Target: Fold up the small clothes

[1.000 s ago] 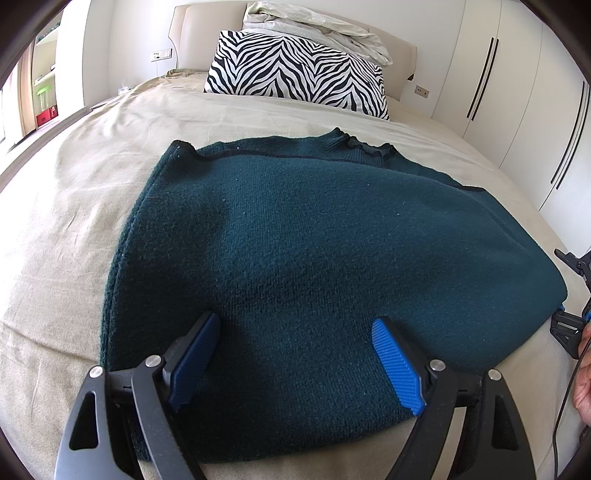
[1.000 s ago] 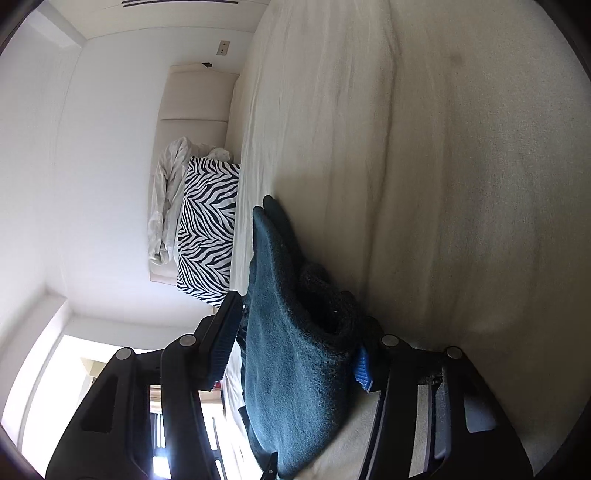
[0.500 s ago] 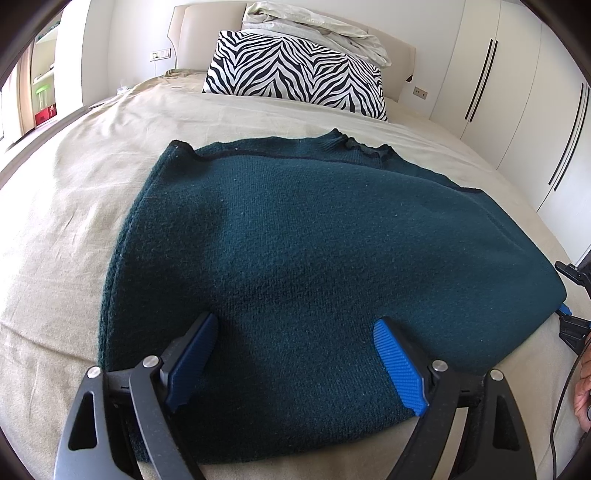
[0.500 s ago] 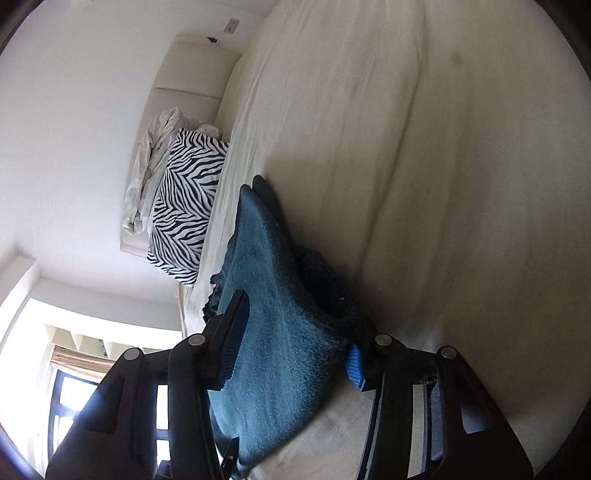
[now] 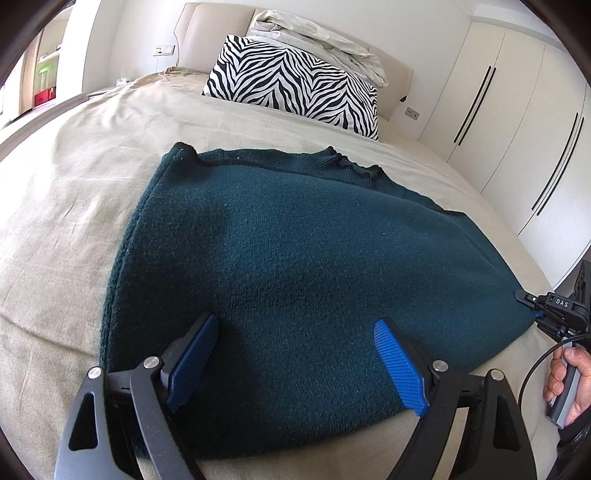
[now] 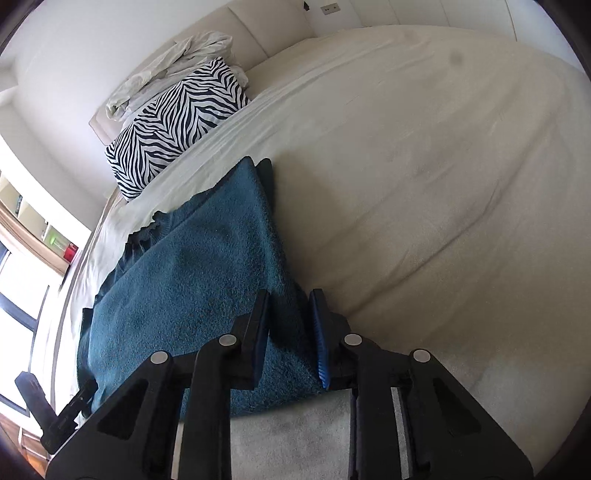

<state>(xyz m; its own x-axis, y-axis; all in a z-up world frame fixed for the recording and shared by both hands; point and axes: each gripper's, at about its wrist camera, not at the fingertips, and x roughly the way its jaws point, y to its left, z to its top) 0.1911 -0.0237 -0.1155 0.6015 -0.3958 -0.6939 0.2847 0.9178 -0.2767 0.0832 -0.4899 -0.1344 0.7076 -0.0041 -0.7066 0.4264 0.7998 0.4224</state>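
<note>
A dark teal knitted sweater [image 5: 303, 258] lies spread on the bed, neckline toward the pillow. My left gripper [image 5: 295, 365] hovers over its near hem, blue pads wide open and nothing pinched between them. In the right wrist view my right gripper [image 6: 290, 328] is closing its jaws on the sweater's [image 6: 192, 280] thick right side edge, and the fabric sits pressed between the pads. From the left wrist view that right gripper [image 5: 543, 314] shows at the sweater's right corner, with a hand [image 5: 567, 384] on its handle.
The beige bedsheet [image 5: 74, 192] stretches left of the sweater and to its right [image 6: 424, 155]. A zebra-print pillow [image 5: 295, 85] and a crumpled white blanket [image 5: 317, 33] lie at the headboard. White wardrobe doors [image 5: 517, 122] stand on the right.
The right gripper has rolled, risen slightly and narrowed its jaws onto the sweater's edge. The left gripper stays as it was.
</note>
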